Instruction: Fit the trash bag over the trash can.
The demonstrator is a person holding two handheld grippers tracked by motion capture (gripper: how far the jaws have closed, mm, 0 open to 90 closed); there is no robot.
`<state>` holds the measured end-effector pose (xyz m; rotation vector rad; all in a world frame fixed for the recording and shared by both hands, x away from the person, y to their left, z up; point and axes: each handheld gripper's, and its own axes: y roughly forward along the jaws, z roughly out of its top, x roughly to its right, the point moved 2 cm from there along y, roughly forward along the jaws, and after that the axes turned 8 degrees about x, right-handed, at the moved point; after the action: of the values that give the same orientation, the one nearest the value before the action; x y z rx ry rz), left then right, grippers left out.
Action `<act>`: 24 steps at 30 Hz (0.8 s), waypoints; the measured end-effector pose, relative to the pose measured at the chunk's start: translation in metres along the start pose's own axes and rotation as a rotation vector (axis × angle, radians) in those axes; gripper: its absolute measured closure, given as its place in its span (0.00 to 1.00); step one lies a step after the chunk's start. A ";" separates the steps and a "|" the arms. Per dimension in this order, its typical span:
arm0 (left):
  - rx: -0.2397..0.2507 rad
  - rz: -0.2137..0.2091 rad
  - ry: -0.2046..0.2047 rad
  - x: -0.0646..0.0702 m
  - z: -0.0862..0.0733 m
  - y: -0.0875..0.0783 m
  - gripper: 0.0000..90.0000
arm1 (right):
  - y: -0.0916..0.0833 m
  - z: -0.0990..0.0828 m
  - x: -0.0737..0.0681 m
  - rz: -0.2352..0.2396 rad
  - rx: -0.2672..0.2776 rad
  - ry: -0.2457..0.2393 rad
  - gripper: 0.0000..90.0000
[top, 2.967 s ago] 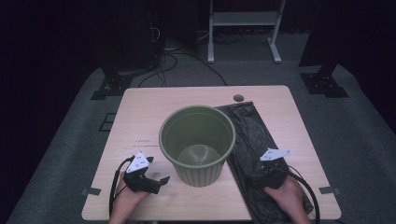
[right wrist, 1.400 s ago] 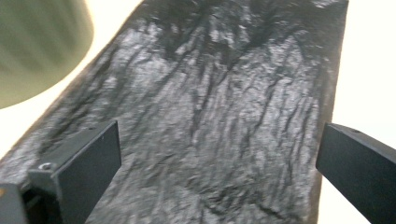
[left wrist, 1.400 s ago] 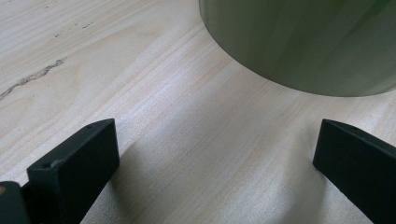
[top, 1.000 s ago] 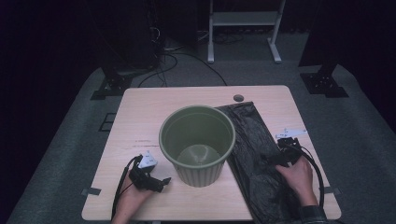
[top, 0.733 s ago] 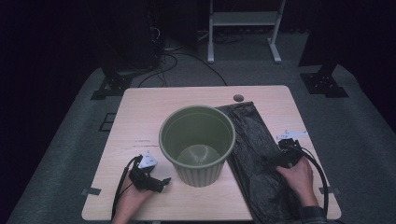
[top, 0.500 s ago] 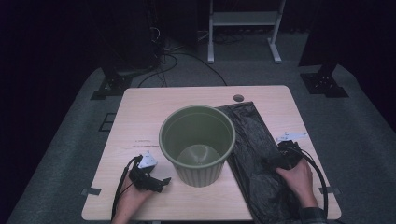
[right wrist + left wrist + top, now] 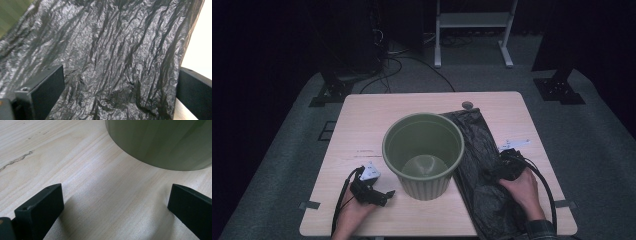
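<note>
My right tool [image 7: 504,167] hangs low over the black bin liner [image 7: 479,170], jaws spread wide with the crinkled plastic [image 7: 112,62] lying between them, nothing pinched. My left tool [image 7: 379,194] rests on the pale wooden worktop [image 7: 362,125] just beside the base of the green ribbed bin [image 7: 423,152], jaws also wide apart and empty; bare wood [image 7: 112,202] lies between them and the bin wall [image 7: 160,142] curves just ahead. The liner lies flat along the worktop's right side, its left edge touching the bin
</note>
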<state>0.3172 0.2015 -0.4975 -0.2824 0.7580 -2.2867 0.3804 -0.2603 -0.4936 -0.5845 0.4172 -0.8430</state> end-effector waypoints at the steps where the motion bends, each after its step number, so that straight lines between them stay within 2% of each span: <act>1: 0.000 0.000 0.000 0.000 0.000 0.000 0.00 | 0.001 0.001 -0.001 0.009 0.009 0.002 0.00; 21: -0.001 -0.002 0.002 0.000 0.000 0.000 0.00 | 0.023 0.015 -0.024 0.086 0.037 0.001 0.00; 24: -0.001 -0.003 0.003 0.000 0.000 0.000 0.00 | 0.026 0.019 -0.028 0.098 0.018 -0.007 0.00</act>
<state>0.3167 0.2013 -0.4974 -0.2812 0.7601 -2.2900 0.3896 -0.2184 -0.4923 -0.5457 0.4284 -0.7505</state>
